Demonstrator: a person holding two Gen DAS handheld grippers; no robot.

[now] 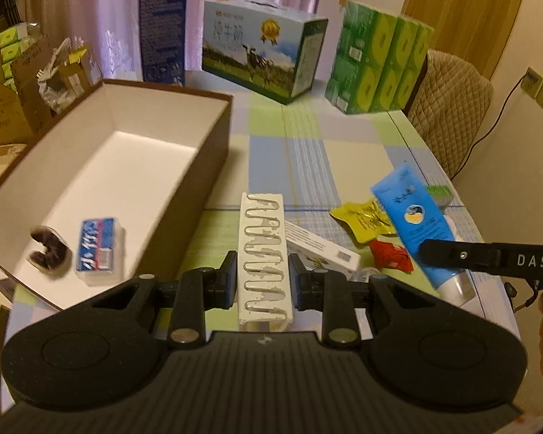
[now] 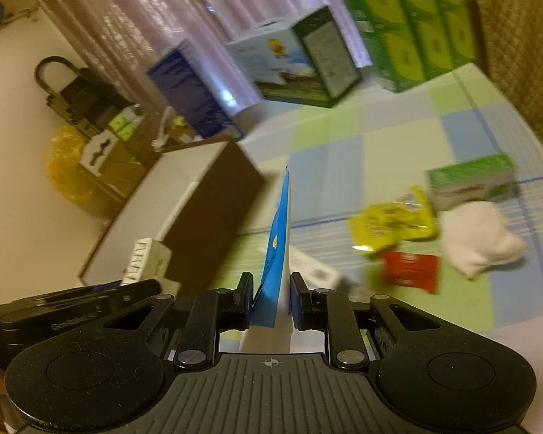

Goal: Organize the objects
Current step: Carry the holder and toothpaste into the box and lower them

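Currently I hold one item in each tool, so I judge the step in hand to be the carry toward the brown box (image 1: 134,152).

1. Left gripper (image 1: 262,278): the fingers are clamped on the white carton (image 1: 264,253), one pad on each long side. The carton lies lengthwise between the pads and points to 12 o'clock, well past the tips.
2. Right gripper (image 2: 271,298): the fingers are closed on the blue tube (image 2: 277,249), gripped near its cap end. The tube stands edge-on between the pads, its flat crimped end toward 12 o'clock.
3. The box is open and sits at 10 o'clock from both wrists. A blue-and-white packet (image 1: 97,247) and a dark item (image 1: 49,251) already lie on its floor.

Next move, in my judgement: swing the left load over the near box wall, lower it onto bare floor beside the packet, then part the fingers. The right load follows.

Left on the checked tablecloth (image 2: 398,137): a yellow sachet (image 2: 394,224), a red sachet (image 2: 411,271), a white cloth (image 2: 483,242) and a green-topped box (image 2: 470,181).
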